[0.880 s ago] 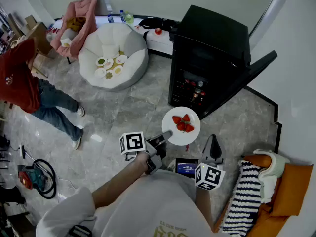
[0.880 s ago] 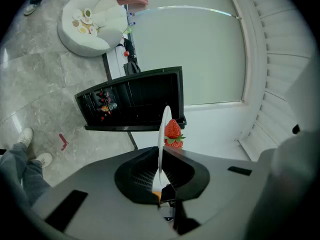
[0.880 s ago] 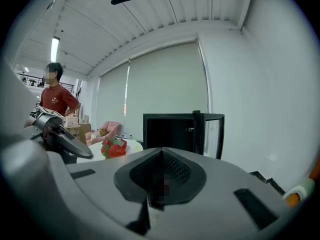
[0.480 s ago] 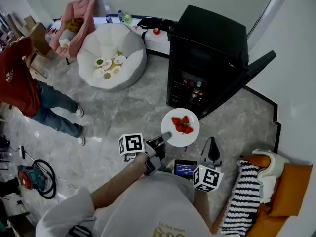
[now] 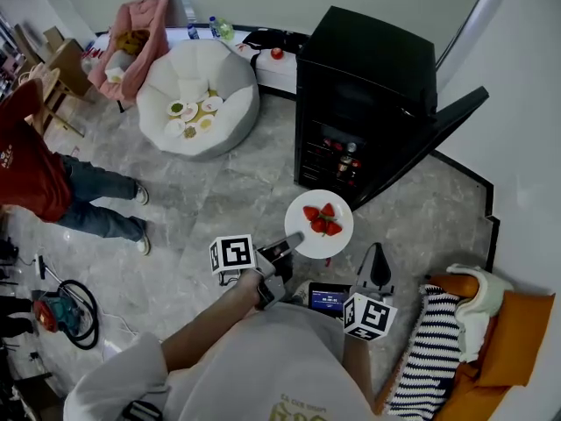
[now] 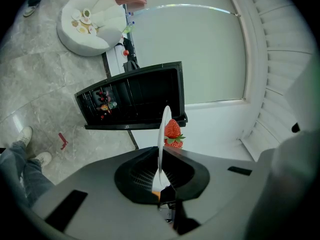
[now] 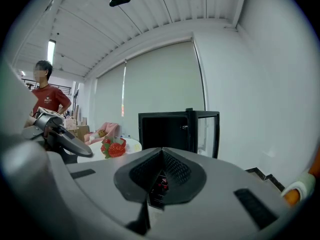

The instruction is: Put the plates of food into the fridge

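Observation:
A white plate (image 5: 319,235) with three strawberries (image 5: 322,218) hangs level just in front of the black fridge (image 5: 364,68), whose door (image 5: 449,125) stands open to the right. My left gripper (image 5: 292,240) is shut on the plate's near rim. In the left gripper view the plate (image 6: 162,134) shows edge-on between the jaws, with strawberries (image 6: 172,130) beside it and the fridge (image 6: 135,96) beyond. My right gripper (image 5: 378,253) is shut and holds nothing, to the right of the plate. The right gripper (image 7: 161,151) view faces the fridge (image 7: 167,129).
Several more plates of food (image 5: 193,117) lie on a white beanbag (image 5: 230,103) at the far left. A person in red (image 5: 35,178) stands at the left edge. A pink chair (image 5: 140,33) is behind the beanbag. An orange sofa (image 5: 517,340) with striped cloth (image 5: 434,358) is at my right.
The person in red has moved farther left. The plate and both grippers have hardly shifted against the fridge.

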`<state>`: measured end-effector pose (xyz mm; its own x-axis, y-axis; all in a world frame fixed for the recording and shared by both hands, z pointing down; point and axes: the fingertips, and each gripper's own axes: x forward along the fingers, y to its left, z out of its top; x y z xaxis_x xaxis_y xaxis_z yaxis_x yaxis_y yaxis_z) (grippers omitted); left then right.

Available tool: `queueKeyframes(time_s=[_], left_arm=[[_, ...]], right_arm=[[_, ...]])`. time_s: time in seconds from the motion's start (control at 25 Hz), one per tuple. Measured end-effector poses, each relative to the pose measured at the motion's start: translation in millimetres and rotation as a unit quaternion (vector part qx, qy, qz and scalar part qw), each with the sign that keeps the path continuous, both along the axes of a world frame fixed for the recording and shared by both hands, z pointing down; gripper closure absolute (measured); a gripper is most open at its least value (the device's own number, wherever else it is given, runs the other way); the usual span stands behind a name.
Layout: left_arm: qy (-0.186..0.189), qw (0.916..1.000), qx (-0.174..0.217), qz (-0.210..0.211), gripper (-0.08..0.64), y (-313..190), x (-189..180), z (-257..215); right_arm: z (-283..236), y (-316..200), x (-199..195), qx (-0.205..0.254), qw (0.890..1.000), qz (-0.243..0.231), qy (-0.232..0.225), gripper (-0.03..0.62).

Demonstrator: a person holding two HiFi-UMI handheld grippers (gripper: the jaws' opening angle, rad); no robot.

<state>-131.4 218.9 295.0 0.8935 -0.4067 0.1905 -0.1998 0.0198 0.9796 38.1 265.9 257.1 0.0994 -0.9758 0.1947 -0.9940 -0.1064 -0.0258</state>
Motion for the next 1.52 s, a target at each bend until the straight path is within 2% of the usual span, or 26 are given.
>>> queueKeyframes(time_s=[0.92, 1.24, 1.52], left_arm=[[0.001, 0.9983, -0.015, -0.057, 0.541, 2.8, 21.2, 7.4], [0.0, 0.9988, -0.015, -0.047, 0.541, -21.4, 32.6, 8.7], [0.009, 0.9985, -0.021, -0.05, 0.541, -74.3, 37.7, 11.6]], right_arm=[[18.6, 11.6, 46.4, -0.01, 1.0, -0.008, -0.02, 0.583], [16.8, -9.9, 57.2, -0.012, 1.0, 0.002, -0.014, 0.583], [16.1, -56.7, 62.7, -0.01, 1.0, 0.006, -0.016, 0.583]])
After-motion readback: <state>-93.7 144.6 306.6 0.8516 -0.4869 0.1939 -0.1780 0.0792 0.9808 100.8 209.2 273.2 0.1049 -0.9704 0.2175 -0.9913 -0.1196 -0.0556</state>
